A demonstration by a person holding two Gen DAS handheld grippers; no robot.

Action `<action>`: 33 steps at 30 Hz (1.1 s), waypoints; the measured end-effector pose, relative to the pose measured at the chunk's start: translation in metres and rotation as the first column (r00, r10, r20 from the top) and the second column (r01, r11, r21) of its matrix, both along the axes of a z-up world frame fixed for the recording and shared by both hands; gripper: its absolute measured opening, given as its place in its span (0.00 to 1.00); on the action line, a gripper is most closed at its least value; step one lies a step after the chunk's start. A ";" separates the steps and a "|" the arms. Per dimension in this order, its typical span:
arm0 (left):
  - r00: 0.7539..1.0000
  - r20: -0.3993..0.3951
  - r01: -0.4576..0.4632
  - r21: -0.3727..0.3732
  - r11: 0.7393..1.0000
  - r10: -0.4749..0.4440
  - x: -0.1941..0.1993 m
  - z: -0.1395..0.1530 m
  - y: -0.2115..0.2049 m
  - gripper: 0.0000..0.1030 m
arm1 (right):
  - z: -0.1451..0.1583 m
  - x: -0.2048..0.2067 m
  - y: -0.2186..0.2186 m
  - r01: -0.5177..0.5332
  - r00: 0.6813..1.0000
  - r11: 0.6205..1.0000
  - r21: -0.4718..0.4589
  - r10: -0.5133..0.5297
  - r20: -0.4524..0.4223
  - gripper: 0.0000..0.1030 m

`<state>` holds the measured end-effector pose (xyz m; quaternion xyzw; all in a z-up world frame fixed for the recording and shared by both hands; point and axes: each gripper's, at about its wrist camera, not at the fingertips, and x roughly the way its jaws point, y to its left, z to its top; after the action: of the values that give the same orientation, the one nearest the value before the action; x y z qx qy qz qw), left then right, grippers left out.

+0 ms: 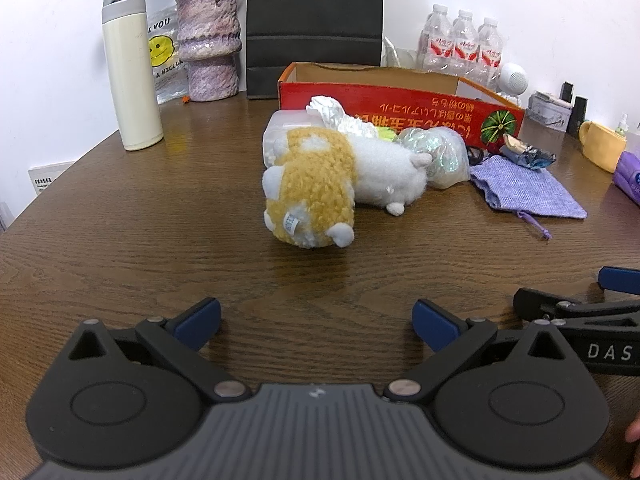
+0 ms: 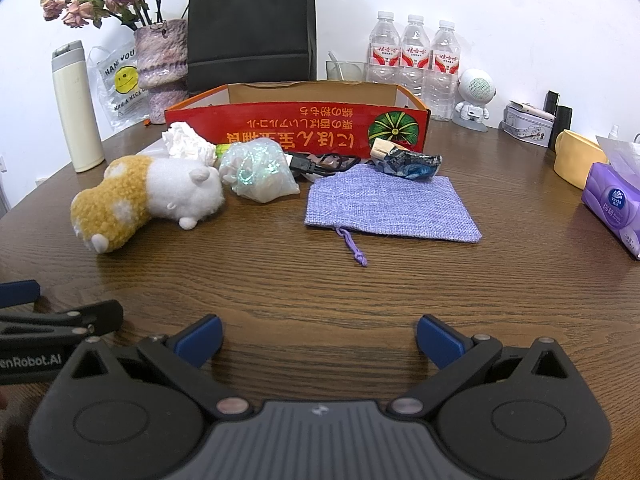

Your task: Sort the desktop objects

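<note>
**A:** How far along is the sorting?

**B:** Barely begun, by my reading. The red cardboard box sits open at the back of the wooden table, and what shows of its inside looks empty, though the near wall hides the floor. Everything loose lies in front of it.

**A:** Such as?

**B:** Largest first: the plush toy, yellow and white, on its side left of the middle. Then the lilac cloth pouch, flat, with its drawstring trailing toward the near edge. Then a clear bag of shiny filling touching the plush's head, crumpled white tissue behind it, a black cable against the box wall, and a small dark-blue wrapper at the pouch's far edge.

**A:** And the grippers?

**B:** The left gripper and the right gripper both hang low over bare table near the front edge, side by side, jaws spread wide and empty. Neither touches anything.

**A:** Anything in the way?

**B:** Items crowd the box's near wall, so each must be lifted over it. Beyond stand a black paper bag, a vase of dried flowers, a cream flask, three water bottles, a yellow mug and a tissue pack on the right, all well clear of a straight reach
</note>
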<state>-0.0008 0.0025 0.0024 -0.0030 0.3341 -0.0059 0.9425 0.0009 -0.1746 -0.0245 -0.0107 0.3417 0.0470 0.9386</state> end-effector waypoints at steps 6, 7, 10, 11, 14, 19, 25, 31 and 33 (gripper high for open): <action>0.990 0.138 0.010 -0.043 0.999 -0.004 0.018 0.043 0.011 1.00 | 0.036 0.010 -0.008 -0.018 0.994 0.997 0.075 0.010 0.105 0.99; 0.989 0.149 0.004 -0.013 1.000 -0.002 0.029 0.046 0.012 1.00 | 0.043 0.017 -0.009 -0.029 0.993 0.996 0.086 0.018 0.118 0.99; 0.993 0.113 -0.011 0.001 1.000 0.011 0.060 0.041 0.013 1.00 | 0.052 0.040 -0.013 -0.036 0.991 0.997 0.068 0.027 0.127 0.99; 0.996 0.093 0.007 -0.011 1.000 -0.006 0.071 0.039 0.014 1.00 | 0.053 0.048 -0.014 -0.030 0.992 0.998 0.053 0.024 0.125 0.99; 0.998 0.006 0.056 -0.012 0.998 -0.056 0.097 0.026 0.012 0.94 | 0.052 0.064 -0.018 -0.037 0.992 0.998 0.053 0.031 0.119 0.99; 0.992 -0.054 0.112 -0.052 0.992 -0.114 0.100 0.009 0.018 0.46 | 0.050 0.095 -0.009 -0.108 0.989 0.989 0.101 0.097 0.109 0.94; 0.995 0.018 0.097 -0.015 0.995 -0.097 0.058 0.024 0.042 0.45 | 0.041 0.143 0.045 -0.253 0.967 0.966 0.062 0.251 0.037 0.62; 0.998 0.057 0.024 -0.066 0.998 -0.020 0.043 0.038 0.065 0.45 | 0.030 0.131 0.062 -0.301 0.954 0.952 0.053 0.301 0.008 0.41; 0.995 0.093 0.025 -0.069 0.997 -0.019 0.045 0.050 0.063 0.45 | 0.041 0.117 0.057 -0.316 0.949 0.946 0.069 0.314 0.033 0.41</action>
<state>0.0440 0.0655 0.0523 -0.0320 0.2896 -0.0280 0.9562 0.1180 -0.1176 0.0164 -0.0309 0.3237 0.2086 0.9224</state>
